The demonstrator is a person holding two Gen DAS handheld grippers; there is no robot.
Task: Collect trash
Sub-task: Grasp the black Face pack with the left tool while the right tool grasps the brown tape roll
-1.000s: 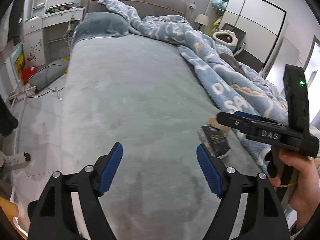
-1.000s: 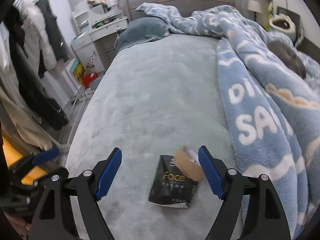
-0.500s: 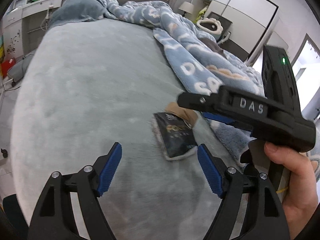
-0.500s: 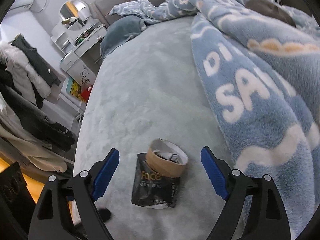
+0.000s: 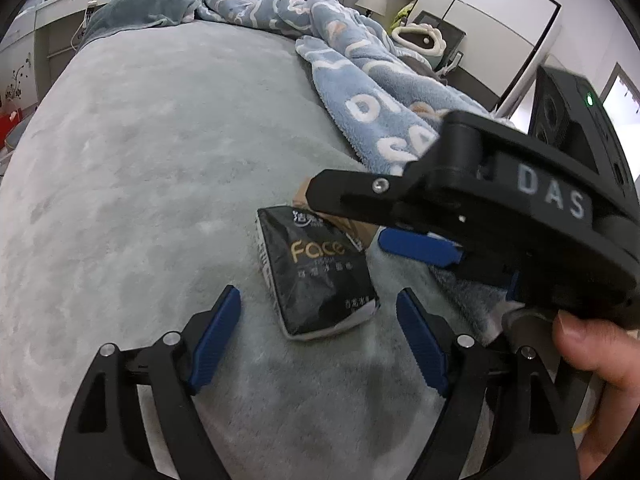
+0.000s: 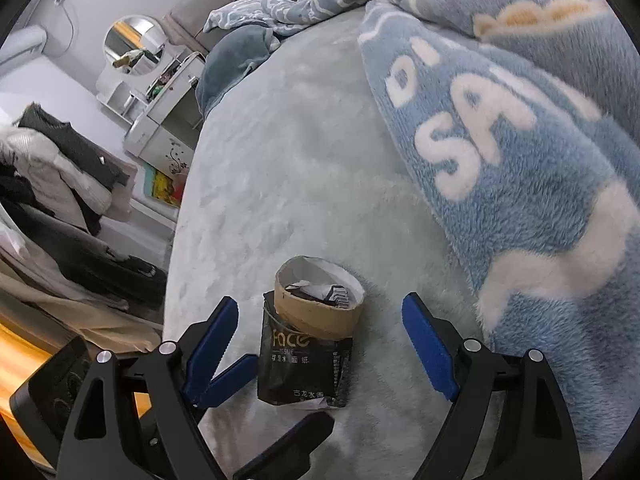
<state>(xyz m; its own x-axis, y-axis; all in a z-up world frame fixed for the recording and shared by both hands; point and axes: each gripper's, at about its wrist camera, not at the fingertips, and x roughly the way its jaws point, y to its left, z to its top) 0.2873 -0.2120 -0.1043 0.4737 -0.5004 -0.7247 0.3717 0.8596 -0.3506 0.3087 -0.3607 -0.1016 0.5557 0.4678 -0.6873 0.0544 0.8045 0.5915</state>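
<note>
Tissue pack [image 6: 305,364] reads "Face"; blanket [image 6: 512,128] shows "SA".

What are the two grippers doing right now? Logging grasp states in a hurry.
Left gripper: open, holding nothing; black tissue pack lies ahead.
Right gripper: open, empty, jaws just opened; brown paper cup between them.

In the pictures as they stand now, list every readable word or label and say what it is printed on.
"Face": gold letters on the black tissue pack.
"DAS": on the right gripper, on its body in the left wrist view.
"SA": large white letters on the blue blanket; the rest is cut off.
The small lines on the pack are too small to read.
</note>
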